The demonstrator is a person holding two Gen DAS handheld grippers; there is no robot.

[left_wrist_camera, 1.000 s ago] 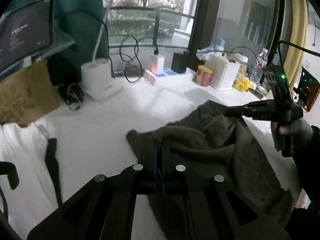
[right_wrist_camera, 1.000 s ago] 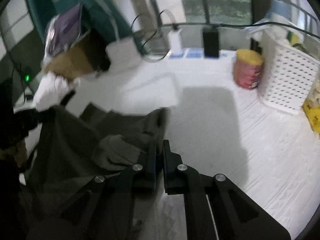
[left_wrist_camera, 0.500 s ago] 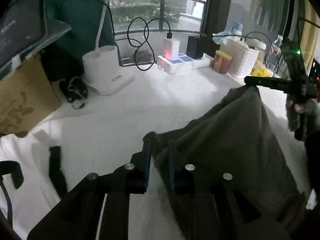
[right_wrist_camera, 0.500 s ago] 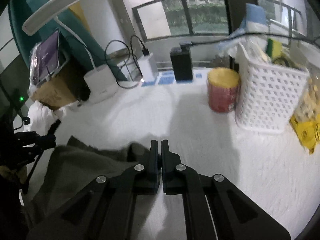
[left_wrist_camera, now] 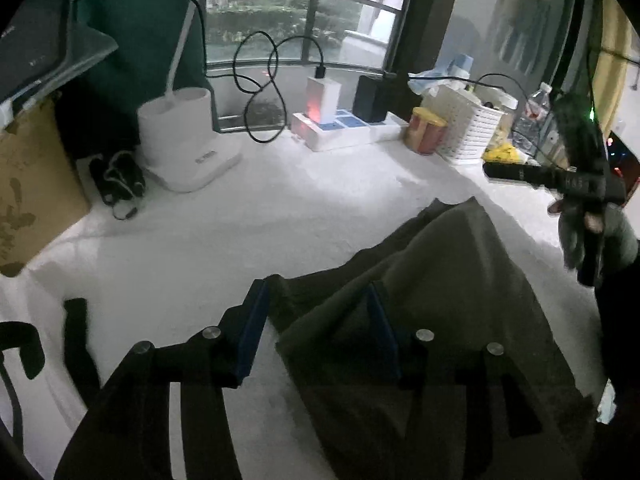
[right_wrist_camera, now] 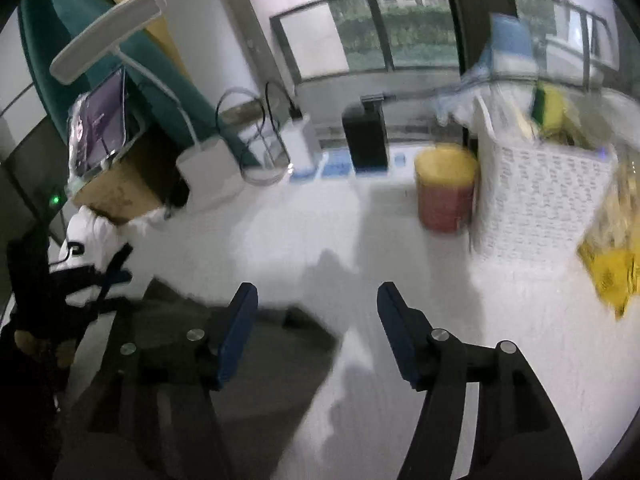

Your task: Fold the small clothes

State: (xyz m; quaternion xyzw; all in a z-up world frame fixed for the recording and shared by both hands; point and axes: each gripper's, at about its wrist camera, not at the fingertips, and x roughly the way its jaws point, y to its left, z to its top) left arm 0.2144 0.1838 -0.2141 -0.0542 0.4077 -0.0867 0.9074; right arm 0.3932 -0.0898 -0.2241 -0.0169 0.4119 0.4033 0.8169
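A dark olive-grey garment (left_wrist_camera: 452, 304) lies spread on the white table (left_wrist_camera: 224, 232). My left gripper (left_wrist_camera: 320, 320) is open, its fingers apart over the garment's near-left corner, holding nothing. My right gripper (right_wrist_camera: 316, 320) is open and empty above the garment's far edge; the garment (right_wrist_camera: 256, 344) shows under its left finger. The right gripper (left_wrist_camera: 560, 178) also shows in the left wrist view, raised above the garment's far right corner.
A white lamp base (left_wrist_camera: 184, 148), power strip with chargers (left_wrist_camera: 340, 132), red can with yellow lid (left_wrist_camera: 426, 130) and white basket (left_wrist_camera: 468, 128) stand along the back. A cardboard box (left_wrist_camera: 28, 192) is at left. White cloth (right_wrist_camera: 96, 232) lies at far left.
Both grippers have opened and let go of the garment, which has dropped flat onto the table. The right gripper has lifted slightly away.
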